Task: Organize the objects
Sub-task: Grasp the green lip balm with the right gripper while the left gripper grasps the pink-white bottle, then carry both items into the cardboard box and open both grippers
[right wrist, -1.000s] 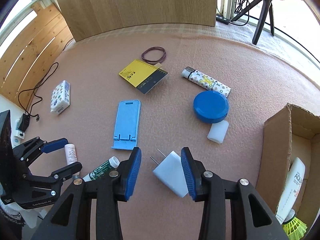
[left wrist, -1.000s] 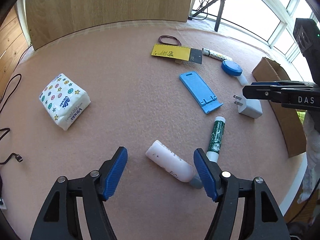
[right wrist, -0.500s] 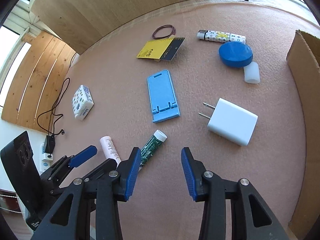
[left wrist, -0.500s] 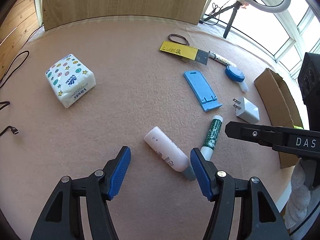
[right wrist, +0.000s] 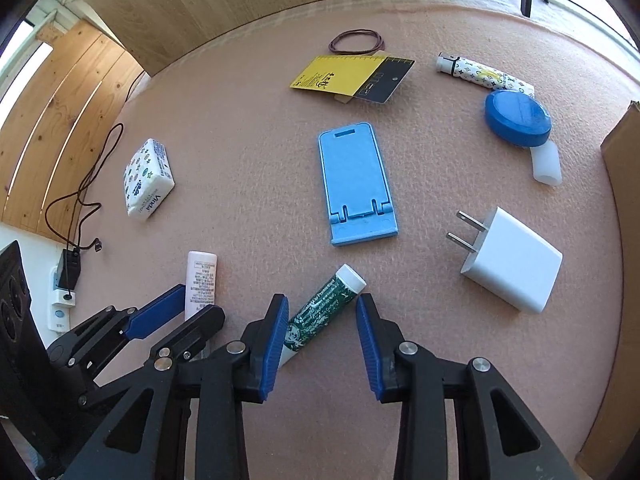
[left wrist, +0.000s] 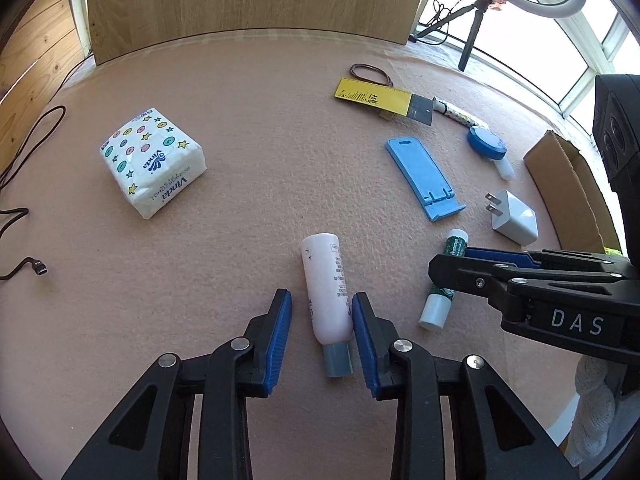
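Left gripper: the left gripper [left wrist: 322, 332] has just been closing and now straddles the lower body of the pink bottle [left wrist: 326, 290]; its right pad [left wrist: 362, 340] sits against the bottle, the left pad has a visible gap, so it is not clamped.
Right gripper: the right gripper [right wrist: 322, 338] has narrowed a little and has left the white charger [right wrist: 510, 260], which it straddled a second ago; the green tube [right wrist: 316, 318] now lies slantwise between its pads, its lower end touching the left pad, a gap at the right one. Not gripped.
Pink bottle: flat on the felt mat [left wrist: 248, 128], grey cap toward the camera.
Green tube: flat on the mat, white cap pointing toward the blue phone stand [right wrist: 356, 184].
Destination: the cardboard box [left wrist: 572, 184] at the mat's right edge, judging by the task.
Meaning: both hands appear set for a double pick-up; neither item is lifted.
Untouched: tissue pack [left wrist: 152, 160], blue tin [right wrist: 518, 118], yellow card [right wrist: 340, 74], hair tie [right wrist: 357, 39].
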`<state>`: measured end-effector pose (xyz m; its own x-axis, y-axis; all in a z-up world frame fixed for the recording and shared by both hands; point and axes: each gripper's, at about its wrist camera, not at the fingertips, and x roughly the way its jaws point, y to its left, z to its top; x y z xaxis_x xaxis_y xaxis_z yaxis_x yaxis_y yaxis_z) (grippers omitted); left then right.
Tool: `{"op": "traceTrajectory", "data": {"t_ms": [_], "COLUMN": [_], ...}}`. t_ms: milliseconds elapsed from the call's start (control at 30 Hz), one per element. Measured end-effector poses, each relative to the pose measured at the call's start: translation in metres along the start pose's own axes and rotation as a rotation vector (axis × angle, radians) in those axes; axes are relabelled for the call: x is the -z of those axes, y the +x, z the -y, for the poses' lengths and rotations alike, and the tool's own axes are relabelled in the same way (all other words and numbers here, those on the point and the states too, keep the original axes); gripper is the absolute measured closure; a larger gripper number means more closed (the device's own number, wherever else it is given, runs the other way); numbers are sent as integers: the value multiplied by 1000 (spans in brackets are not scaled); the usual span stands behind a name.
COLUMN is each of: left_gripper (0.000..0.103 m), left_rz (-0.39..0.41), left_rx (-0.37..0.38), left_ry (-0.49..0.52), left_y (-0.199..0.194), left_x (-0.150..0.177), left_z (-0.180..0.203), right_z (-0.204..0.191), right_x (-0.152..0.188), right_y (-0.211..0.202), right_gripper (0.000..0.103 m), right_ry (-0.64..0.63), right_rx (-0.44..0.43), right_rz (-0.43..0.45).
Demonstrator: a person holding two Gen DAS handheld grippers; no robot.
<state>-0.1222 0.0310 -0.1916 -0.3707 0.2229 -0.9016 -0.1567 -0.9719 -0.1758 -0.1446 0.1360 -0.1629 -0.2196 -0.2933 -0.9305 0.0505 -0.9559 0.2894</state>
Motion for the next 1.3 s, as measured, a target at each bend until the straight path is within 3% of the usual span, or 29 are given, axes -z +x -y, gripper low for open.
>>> {"op": "traceTrajectory", "data": {"t_ms": [200,300,767,1300], "left_gripper": [73,82,82,82], "left_rz": [3,2,5,99], "left_rx": [-14,-22,33,183], "left_ry": [12,19,21,179], "left_y": [2,3,-9,-45], "left_x": [-2,-3,-1,-44], "left_z": [1,2,13,121], "right_z": [5,9,36,95], "right_x": [7,12,29,59], "right_y": [-3,-6,-46,-134], "right_gripper": [88,89,89,89], "right_ry": [-62,-93,-83,29], "right_rx": [29,42,42,21], "right_rz": [-1,10,111,257]}}
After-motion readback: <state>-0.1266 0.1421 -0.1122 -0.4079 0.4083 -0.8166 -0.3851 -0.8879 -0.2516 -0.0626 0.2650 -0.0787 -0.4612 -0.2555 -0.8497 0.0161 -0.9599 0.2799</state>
